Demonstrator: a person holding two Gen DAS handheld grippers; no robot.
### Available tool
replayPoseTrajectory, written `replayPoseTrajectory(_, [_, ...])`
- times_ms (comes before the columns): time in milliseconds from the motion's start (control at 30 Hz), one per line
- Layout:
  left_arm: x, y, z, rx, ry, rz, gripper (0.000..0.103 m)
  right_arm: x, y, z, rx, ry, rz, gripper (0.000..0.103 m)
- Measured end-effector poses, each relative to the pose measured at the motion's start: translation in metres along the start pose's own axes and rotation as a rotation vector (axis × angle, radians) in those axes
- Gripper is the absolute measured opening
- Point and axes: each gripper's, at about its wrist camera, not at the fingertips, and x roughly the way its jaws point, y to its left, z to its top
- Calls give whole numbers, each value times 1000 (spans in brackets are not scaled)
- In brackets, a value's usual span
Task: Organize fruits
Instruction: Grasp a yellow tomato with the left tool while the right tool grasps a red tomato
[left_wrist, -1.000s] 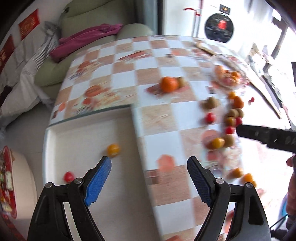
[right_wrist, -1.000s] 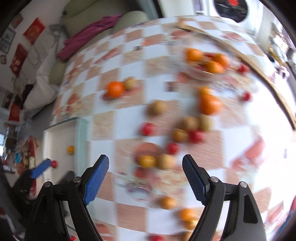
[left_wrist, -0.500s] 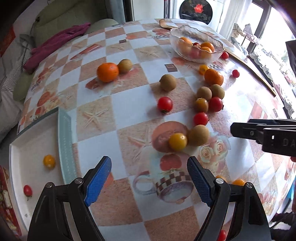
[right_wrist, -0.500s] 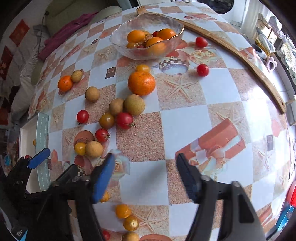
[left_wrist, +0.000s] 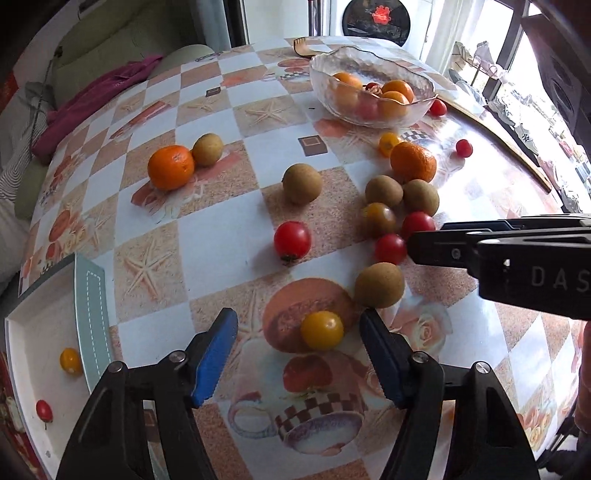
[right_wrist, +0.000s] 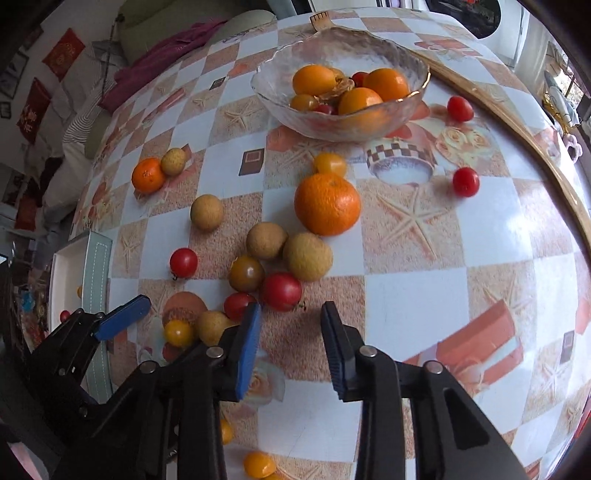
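a: counting stock: how far along is the sorting?

b: early, by my judgement. the glass bowl (right_wrist: 343, 122) holds a few oranges and small tomatoes; the white tray (left_wrist: 33, 332) at the counter's edge holds one yellow tomato and one red. most fruit is loose on the counter (right_wrist: 424, 295).

a: loose items?

b: two oranges, dimpled peel; several brown round fruits, dull and rough; red tomatoes, smooth and glossy; a dark brownish tomato; yellow ones. most are clustered mid-counter, some touching.

a: surfaces?

b: a shiny checked cloth printed with starfish and cups. the bowl is rippled clear glass with a gold rim. the tray is flat with a pale green stitched border.

a: grippers?

b: left gripper (left_wrist: 295, 354): jaws closing, a yellow tomato (left_wrist: 322, 329) between the blue ribbed pads, not yet pressed. right gripper (right_wrist: 291, 350): jaws closing, nothing between them; a red tomato (right_wrist: 281, 291) lies just ahead.
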Motion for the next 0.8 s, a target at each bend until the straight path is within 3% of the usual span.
replayPoseTrajectory(67, [1,-3,2,6,-4,-1,71,2,1,3,-3,-3,2,35])
replayPoseTrajectory(133, [1,-6,4,10,-6,-12,62,3,2,6,-4,-1,4,32])
replayPoseTrajectory(233, [-1,-14,6,29,-4,-17,49,4,1,8,5,7,19,24])
replayPoseTrajectory(300, [-2,-18,6,38,-1,-32,28,4,2,8,9,8,18,23])
replayPoseTrajectory(367, [-3,-19,6,42,5,-29,22,4,0,6,13,10,22,23])
replayPoseTrajectory(500, [-7,-3,4,-49,24,-100,22,-2,-6,0,37,7,19,23])
replayPoseTrajectory(800, [-30,9,-6,-118,12,-121,22,-19,-14,-20,68,18,24,23])
